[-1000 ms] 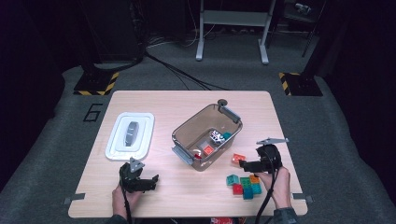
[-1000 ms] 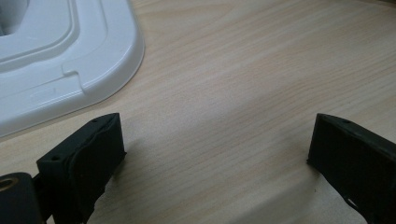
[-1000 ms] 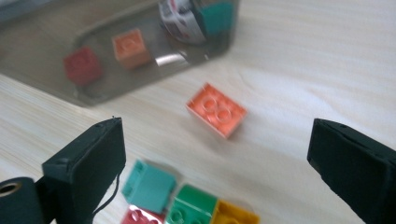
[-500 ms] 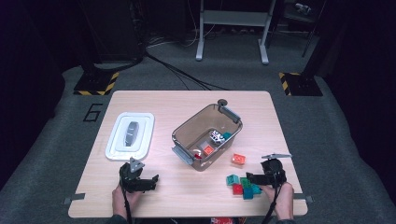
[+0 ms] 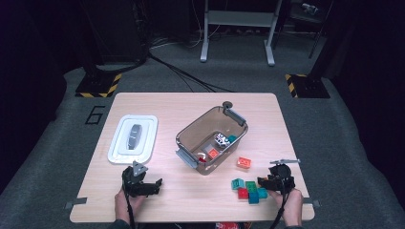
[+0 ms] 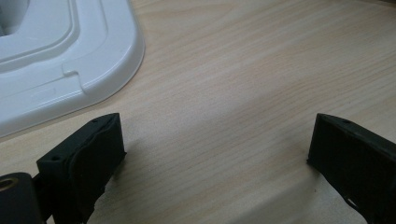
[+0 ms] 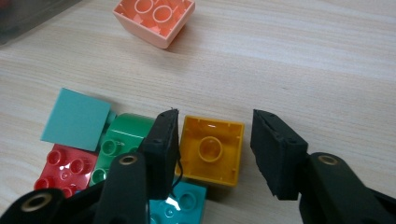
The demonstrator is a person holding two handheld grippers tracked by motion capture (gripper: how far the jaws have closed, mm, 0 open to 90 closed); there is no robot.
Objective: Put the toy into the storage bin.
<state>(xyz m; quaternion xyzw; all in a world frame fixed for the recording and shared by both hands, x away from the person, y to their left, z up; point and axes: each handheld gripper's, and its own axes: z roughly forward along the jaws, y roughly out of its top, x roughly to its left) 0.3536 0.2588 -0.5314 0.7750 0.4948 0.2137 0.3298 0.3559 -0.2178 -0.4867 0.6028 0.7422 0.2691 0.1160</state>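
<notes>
Now down low with the right gripper (image 7: 212, 135), right over the yellow block (image 7: 212, 149). A second ago up higher and closer to the clear box (image 5: 191, 131); since then dropped onto the little pile of blocks.

Been squeezing the jaws in too, but not clamped yet. Sitting flat on the table (image 7: 303, 56) between the two jaws, studs down, hollow side up. Close to touching at one jaw, with a thin gap at the other. So: around the yellow block, not gripping it.

Just outside that near jaw, a green block (image 7: 123, 137), and past it a red block (image 7: 67, 165) and a pale teal block (image 7: 77, 119). Under the gripper, snug against the yellow one, a teal block (image 7: 180, 203). Far ahead of the jaws, alone, an orange block (image 7: 154, 18).

Probably means picking up has begun: squeeze a bit more, then lift. Must watch the near jaw so as not to nip the green block as well.

Over by the white lid (image 6: 70, 70), no move from the left gripper (image 6: 215, 140): jaws wide apart, nothing but bare table between them.
</notes>
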